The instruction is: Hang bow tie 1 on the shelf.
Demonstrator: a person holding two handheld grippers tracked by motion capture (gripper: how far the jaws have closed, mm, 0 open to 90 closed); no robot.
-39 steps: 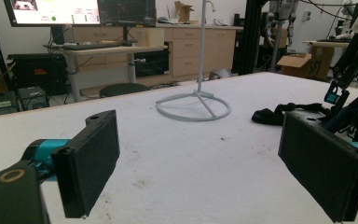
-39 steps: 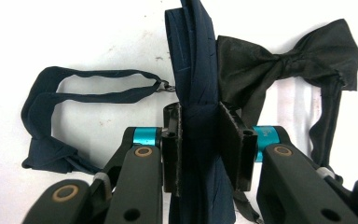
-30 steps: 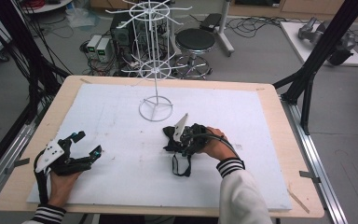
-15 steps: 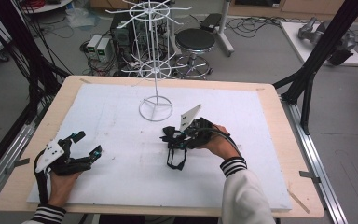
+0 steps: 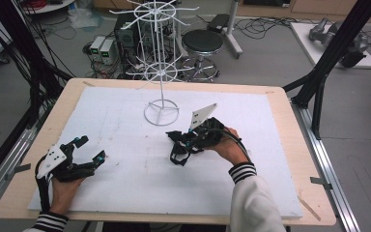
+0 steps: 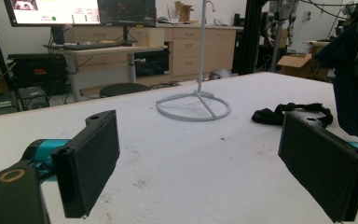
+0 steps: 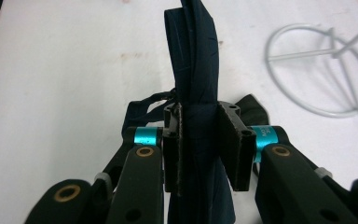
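Note:
My right gripper (image 5: 184,143) is shut on a dark navy cloth strap (image 7: 193,56) and holds it a little above the white mat, just right of centre. In the right gripper view the strap stands up between the two pads of the right gripper (image 7: 203,145), and a loop of the strap (image 5: 178,155) hangs below the jaws. More dark cloth (image 6: 284,112) lies on the mat under that hand. My left gripper (image 5: 91,148) rests at the near left, jaws wide open with nothing between them; the left gripper (image 6: 205,163) looks across at the hanging strap (image 6: 352,102).
A white wire display stand rises from a ring base (image 5: 161,112) at the back middle of the white mat (image 5: 125,193), with hooked tiers higher up. The ring base (image 7: 321,77) lies close beyond the right gripper. The wooden table edge (image 5: 290,125) frames the mat.
The right gripper has risen slightly and shifted toward the stand, lifting the dark strap so that it hangs off the mat. The left gripper has stayed still.

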